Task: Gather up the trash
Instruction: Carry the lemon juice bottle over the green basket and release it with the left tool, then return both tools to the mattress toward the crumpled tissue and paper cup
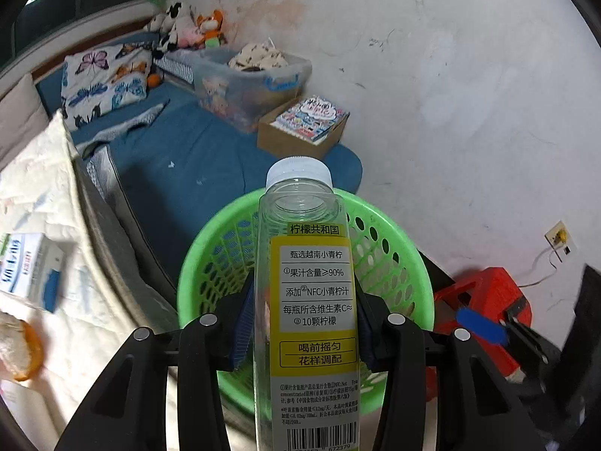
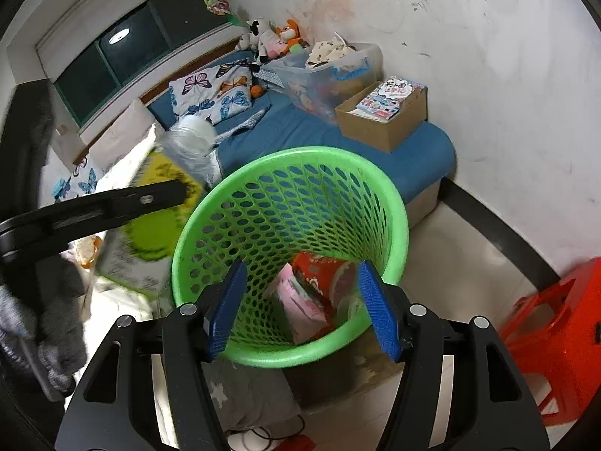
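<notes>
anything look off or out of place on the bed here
Yes: an orange peel and a small white-and-blue carton lie loose on the white quilt, litter not yet in the green basket. Nothing looks spilled or broken.

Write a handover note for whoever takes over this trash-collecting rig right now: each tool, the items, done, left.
Left tool: shut on the clear bottle, held above the green basket.
Right tool: open, nothing in it, over the basket mouth.
Done: red and pink wrappers lie in the basket.
Left: drop the bottle in; the orange peel and small carton remain on the white cover.
</notes>
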Motion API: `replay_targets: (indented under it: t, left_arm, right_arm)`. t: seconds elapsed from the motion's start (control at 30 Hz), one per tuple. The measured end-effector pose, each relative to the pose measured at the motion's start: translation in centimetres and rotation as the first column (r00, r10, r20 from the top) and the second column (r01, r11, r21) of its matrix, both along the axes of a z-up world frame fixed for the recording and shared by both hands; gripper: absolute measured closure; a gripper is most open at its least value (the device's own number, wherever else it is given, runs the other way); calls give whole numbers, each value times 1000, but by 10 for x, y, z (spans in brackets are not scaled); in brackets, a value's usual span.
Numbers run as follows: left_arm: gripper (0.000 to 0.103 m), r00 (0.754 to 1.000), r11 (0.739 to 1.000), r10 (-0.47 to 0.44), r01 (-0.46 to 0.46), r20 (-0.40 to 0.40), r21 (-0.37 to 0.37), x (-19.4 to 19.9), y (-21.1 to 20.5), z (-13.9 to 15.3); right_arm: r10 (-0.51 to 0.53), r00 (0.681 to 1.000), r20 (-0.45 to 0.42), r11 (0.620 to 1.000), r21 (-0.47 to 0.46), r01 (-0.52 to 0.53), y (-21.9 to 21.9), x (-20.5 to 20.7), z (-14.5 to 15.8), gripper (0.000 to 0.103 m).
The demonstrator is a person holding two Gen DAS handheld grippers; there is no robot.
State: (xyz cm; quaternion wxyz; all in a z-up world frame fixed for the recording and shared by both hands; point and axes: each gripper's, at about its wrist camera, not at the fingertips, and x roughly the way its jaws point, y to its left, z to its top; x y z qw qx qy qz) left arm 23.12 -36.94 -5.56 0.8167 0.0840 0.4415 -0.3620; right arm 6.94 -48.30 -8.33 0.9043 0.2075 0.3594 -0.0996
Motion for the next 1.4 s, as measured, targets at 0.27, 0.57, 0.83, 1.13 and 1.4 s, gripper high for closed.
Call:
replay_targets:
  t: [0.27,0.57,0.83,1.13,1.4]
  left_arm:
    - [59,1000,999,0,0,3,41,5,-20,-22]
    - [55,1000,995,6,-5,-18,96,22,-33,-43]
    - [49,1000,999,31,-31,-4,37,17,-11,-24]
    - [47,992,995,95,-93,78,-30,-11,61,33]
    - [39,973,986,167,-163,160,-41,-47,137,62]
  right_arm:
    - [-13,1000,-9,1000,18,13,-1,-12,-9,40]
    - [-19,1000,-3,1000,23,19,-3,-14,-8,40]
    - [-8,1000,-9,1000,21,9,4,-15,-7,40]
    - [61,998,34,998,-2,-61,39,-13,16,37]
    - [149,987,57,989,-31,-148,82,-3,36,33]
